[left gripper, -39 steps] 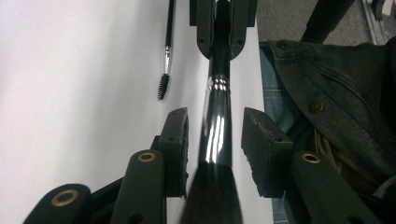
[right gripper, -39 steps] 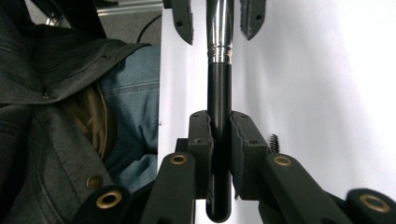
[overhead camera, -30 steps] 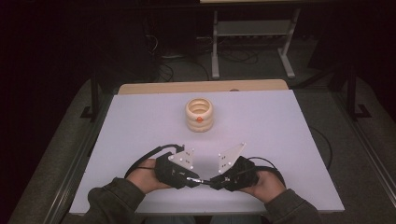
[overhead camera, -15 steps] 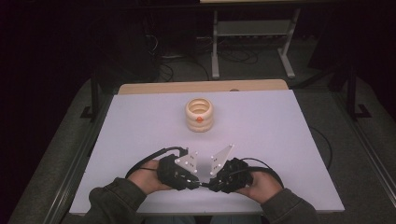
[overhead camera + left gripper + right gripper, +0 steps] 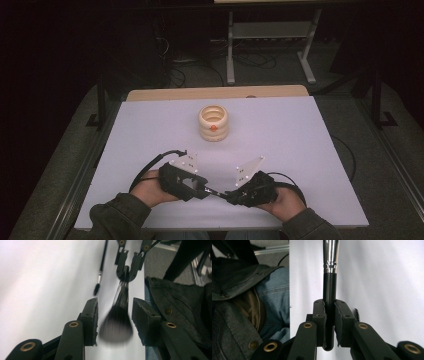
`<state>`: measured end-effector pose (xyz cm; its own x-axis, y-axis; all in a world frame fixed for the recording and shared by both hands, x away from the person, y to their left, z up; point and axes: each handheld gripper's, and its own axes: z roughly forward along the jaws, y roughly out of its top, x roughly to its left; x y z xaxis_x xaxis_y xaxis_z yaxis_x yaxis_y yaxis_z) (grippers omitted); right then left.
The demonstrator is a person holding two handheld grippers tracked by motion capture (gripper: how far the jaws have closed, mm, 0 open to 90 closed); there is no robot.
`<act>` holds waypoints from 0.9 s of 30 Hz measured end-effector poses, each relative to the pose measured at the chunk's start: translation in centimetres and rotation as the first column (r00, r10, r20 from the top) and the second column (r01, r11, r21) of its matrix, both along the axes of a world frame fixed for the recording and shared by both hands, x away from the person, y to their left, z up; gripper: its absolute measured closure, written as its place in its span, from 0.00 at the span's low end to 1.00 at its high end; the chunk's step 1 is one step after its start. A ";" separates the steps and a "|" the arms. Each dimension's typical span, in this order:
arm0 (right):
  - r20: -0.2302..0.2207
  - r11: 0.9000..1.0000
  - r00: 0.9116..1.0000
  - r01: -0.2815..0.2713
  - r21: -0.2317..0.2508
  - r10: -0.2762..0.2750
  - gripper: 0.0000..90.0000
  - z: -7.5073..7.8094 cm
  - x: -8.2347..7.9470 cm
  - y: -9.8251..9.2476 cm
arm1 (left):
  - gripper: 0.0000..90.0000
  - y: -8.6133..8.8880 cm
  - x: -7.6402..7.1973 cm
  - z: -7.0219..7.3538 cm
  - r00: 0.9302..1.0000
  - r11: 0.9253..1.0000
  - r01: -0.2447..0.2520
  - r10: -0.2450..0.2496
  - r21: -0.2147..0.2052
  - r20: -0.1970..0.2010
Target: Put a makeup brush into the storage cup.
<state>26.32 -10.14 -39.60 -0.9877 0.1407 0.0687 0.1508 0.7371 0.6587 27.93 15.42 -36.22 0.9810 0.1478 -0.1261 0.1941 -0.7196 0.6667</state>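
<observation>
Both hands have drawn apart: the left gripper (image 5: 113, 315) has just been opening, its jaws off the black fluffy-headed makeup brush (image 5: 117, 323). Clamped on the handle, the right gripper (image 5: 330, 311) probably carries it next to the stacked cream ring holder (image 5: 213, 123).

- You are in a dark test room, like a lab.
- Your white table (image 5: 310, 150) sits on grey carpet (image 5: 395, 200).
- At 12 o'clock, a metal stand (image 5: 270, 35) has wires (image 5: 190, 65) around its feet at 11 o'clock.
</observation>
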 end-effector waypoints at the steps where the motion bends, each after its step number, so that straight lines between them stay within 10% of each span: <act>1: 0.000 1.000 1.000 0.011 0.011 -0.011 0.88 0.1 0.1 -0.3 | 0.61 0.2 0.1 0.0 1.000 1.000 -0.009 0.009 -0.008 -0.004; 13: -0.014 0.969 0.993 0.116 0.217 -0.116 0.87 0.7 0.2 -0.3 | 0.68 -0.2 0.6 0.4 0.997 0.989 -0.078 0.075 -0.127 -0.028; 27: -0.026 0.957 0.989 0.147 0.251 -0.145 0.87 0.0 0.3 1.2 | 0.82 -0.3 1.2 0.6 0.983 0.958 -0.161 0.132 -0.239 -0.131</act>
<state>26.67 -8.96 -39.58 -0.9569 0.2610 0.1275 0.2501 0.5175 0.8183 29.09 15.13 -35.58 0.9282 0.2387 -0.2854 0.3690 -0.4928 0.7880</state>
